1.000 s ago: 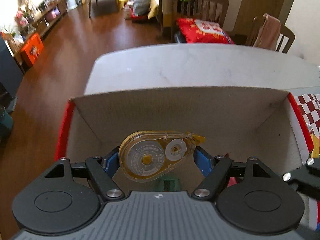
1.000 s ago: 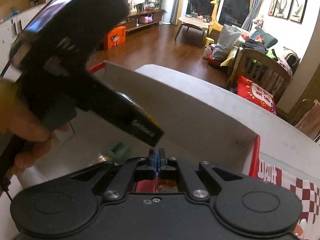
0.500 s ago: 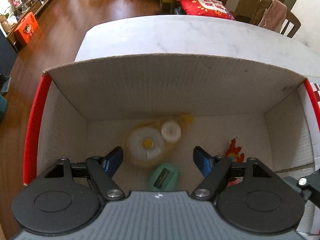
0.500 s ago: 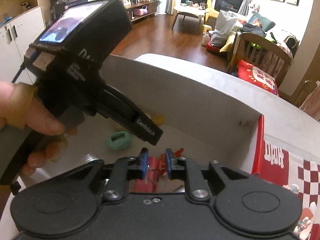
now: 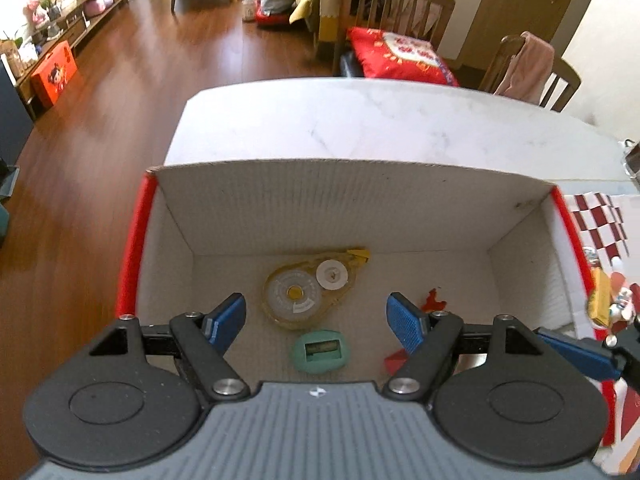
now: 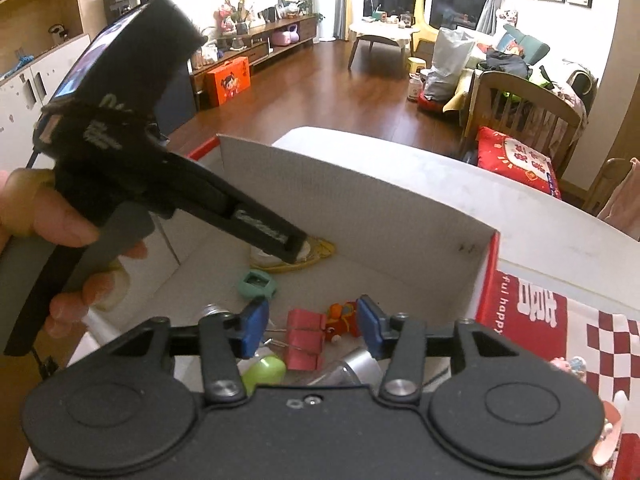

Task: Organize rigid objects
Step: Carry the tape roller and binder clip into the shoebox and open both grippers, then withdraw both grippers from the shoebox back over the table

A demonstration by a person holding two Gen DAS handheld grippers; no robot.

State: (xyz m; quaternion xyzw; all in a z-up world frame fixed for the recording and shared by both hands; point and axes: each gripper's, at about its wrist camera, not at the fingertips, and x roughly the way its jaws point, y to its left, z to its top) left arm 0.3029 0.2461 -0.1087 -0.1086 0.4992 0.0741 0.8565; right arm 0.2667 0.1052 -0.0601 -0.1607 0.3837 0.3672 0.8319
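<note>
- My left gripper [image 5: 316, 314] hangs over the open cardboard box [image 5: 360, 200], its blue pads spread wide with nothing between them.
- The yellow correction-tape dispenser [image 5: 310, 290] lies flat on the box floor, below and between my left fingers, touching neither pad.
- Just in front of it, nearer to me, sits the small mint-green sharpener [image 5: 321, 350], close to the dispenser; whether the two touch I cannot tell.
- A small red and orange figure [image 5: 434, 300] lies at the right of the box floor, beside my left gripper's right pad.
- My right gripper [image 6: 312, 326] points down into the same box; its jaws have just been opening and now stand partly apart, gripping nothing.
- Below that gap lie red binder clips [image 6: 306, 338] on the box floor, with the little figure just to their right.
- A lime-green rounded piece [image 6: 264, 372] and a silver-capped clear item [image 6: 352, 368] lie at the near edge, partly hidden by my right gripper's body.
- From the right wrist view, a hand [image 6: 56, 224] holds my left gripper's handle, and its tip covers part of the dispenser.
- The box stands on a white marble-look table [image 5: 360, 120].
</note>
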